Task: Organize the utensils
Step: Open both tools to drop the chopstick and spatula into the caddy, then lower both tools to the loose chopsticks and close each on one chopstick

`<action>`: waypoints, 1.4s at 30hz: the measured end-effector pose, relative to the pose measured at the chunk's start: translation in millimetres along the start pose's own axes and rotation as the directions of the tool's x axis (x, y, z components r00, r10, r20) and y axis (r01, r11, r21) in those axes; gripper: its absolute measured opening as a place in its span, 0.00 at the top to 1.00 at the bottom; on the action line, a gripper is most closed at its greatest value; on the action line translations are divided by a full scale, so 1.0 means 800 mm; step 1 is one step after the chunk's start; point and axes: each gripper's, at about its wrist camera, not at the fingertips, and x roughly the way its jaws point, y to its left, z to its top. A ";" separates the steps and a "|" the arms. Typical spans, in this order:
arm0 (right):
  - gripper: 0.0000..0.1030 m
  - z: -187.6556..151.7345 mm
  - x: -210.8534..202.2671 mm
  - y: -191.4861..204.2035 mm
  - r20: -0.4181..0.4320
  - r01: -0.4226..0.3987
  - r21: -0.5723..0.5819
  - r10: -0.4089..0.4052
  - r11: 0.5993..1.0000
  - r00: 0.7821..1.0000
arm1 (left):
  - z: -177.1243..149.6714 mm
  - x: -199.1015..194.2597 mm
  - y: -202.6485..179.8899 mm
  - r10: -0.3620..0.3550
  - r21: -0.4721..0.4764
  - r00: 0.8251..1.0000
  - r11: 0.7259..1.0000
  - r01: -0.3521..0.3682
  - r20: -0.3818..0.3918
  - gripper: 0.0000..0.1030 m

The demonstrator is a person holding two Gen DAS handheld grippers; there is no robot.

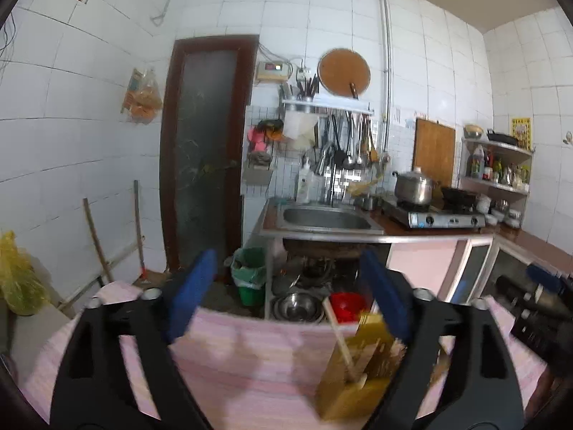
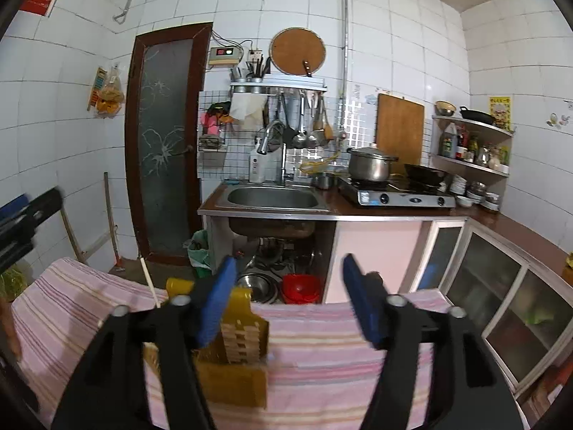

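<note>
The left gripper (image 1: 290, 294) has wide, empty jaws. The right gripper (image 2: 292, 299) is wide and empty too. A yellow see-through utensil holder (image 2: 238, 351) with pale chopsticks (image 1: 340, 340) stands between the two grippers on a pink striped cloth (image 2: 340, 358).

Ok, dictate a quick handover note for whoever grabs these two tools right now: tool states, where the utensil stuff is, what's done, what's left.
Left tool: open, nothing between the pads.
Right tool: open, also empty.
Yellow utensil holder stands on the pink striped cloth, just left of the right tool and beside the left tool's right finger. It holds wooden sticks; one chopstick leans out of it.
Done: cannot tell beyond the sticks already in the holder.
Left: no loose utensils show on the cloth in either view; check outside the frame before closing the job.
</note>
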 end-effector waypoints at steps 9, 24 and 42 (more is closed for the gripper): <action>0.22 -0.077 -0.068 0.004 -0.092 0.002 -0.006 -0.002 1.000 0.996 | -0.074 -0.062 0.032 0.038 0.104 0.991 0.994 -0.024 -0.131 0.05; 0.22 -0.219 -0.045 0.006 -0.274 -0.003 0.065 0.021 0.998 0.962 | -0.216 -0.016 0.057 0.084 0.039 0.916 0.996 -0.075 -0.392 0.05; 0.22 -0.248 -0.026 0.024 -0.374 0.024 0.010 -0.019 1.000 0.927 | -0.275 0.024 0.038 0.091 0.139 0.821 0.990 -0.014 -0.563 0.05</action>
